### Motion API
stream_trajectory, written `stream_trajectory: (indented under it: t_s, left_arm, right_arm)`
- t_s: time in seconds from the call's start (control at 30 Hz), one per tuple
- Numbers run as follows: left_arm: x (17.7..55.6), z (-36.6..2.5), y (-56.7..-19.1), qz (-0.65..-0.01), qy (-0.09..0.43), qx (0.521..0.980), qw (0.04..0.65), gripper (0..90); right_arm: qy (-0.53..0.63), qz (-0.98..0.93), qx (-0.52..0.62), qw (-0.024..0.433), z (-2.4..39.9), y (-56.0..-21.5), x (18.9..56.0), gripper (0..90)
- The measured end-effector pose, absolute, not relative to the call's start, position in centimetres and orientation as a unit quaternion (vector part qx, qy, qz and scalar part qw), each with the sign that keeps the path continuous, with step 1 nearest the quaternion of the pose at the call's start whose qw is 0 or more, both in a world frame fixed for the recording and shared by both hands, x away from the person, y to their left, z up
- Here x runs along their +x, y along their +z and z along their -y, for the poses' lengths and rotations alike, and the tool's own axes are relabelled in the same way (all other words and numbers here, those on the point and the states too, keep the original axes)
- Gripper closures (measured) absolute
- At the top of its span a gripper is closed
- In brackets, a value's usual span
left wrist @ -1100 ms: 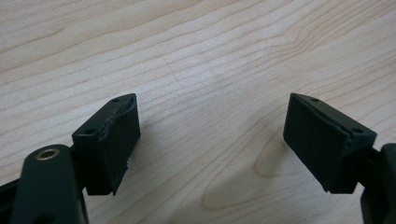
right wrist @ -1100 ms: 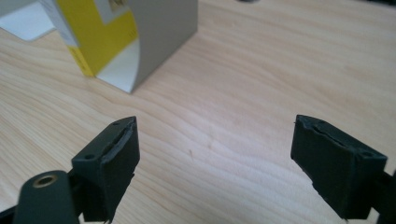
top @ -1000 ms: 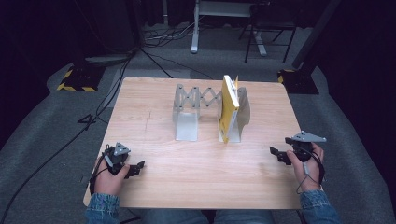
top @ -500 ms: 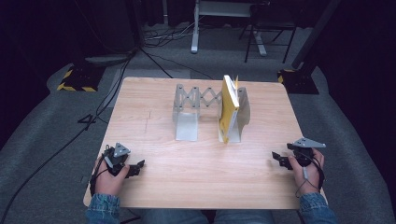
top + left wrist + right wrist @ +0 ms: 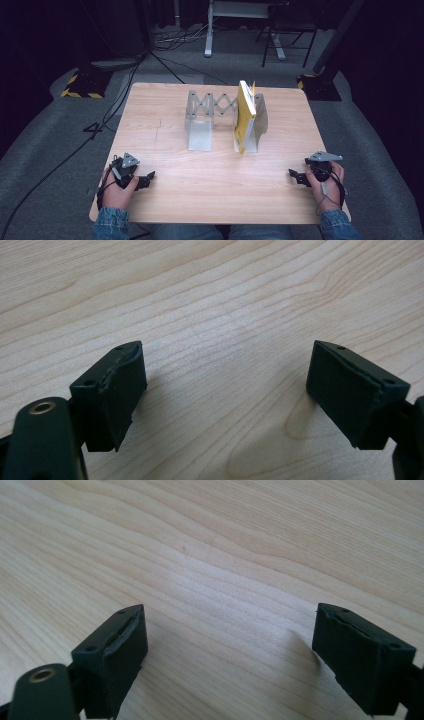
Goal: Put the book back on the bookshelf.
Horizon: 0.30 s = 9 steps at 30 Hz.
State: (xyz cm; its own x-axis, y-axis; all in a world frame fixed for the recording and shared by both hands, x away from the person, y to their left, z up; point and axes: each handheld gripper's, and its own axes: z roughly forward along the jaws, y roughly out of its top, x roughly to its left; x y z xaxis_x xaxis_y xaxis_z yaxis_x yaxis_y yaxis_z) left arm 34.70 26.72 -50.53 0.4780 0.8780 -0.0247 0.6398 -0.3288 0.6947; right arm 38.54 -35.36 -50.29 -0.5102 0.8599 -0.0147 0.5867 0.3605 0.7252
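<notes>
Resting low at the near edge of the tabletop (image 5: 210,175), both hands sit idle: the left tongs (image 5: 145,180) lie at the near left corner with the jaws spread wide apart over bare wood, and the right tongs (image 5: 296,176) lie at the near right, jaws just as wide, nothing between either pair. The gripper views confirm it, open left tongs (image 5: 225,390) and open right tongs (image 5: 230,645) hovering just above the grain. Well apart from both, up at the middle of the tabletop, stands the yellow book (image 5: 245,116), upright on its edge and leaning against the right-hand plate of the grey expanding bookend rack (image 5: 210,107), whose scissor lattice links its two upright plates. Now the risk, as I read it: that book is tall and thin, propped by one plate alone, with open space to its left. A reach from the left that brushes its face could, I judge, tip it flat into the gap between the plates. A pinch taken too high or on one corner might let it swing and slip from the pads. The rack looks light and free to slide, so a shove on either plate could stretch or skate the whole thing toward the far edge. A two-sided, square approach looks safest.
</notes>
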Motion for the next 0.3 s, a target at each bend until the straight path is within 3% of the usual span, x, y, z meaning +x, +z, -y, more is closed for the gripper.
stream_trajectory:
  t_s: [0.3]
  left_arm:
    - [34.69, -26.71, -50.57, -0.477, 0.181, 0.794, 0.33, 16.3]
  right_arm:
    - [0.346, -0.795, 0.456, 0.201, 35.46, -50.49, 38.52, 12.7]
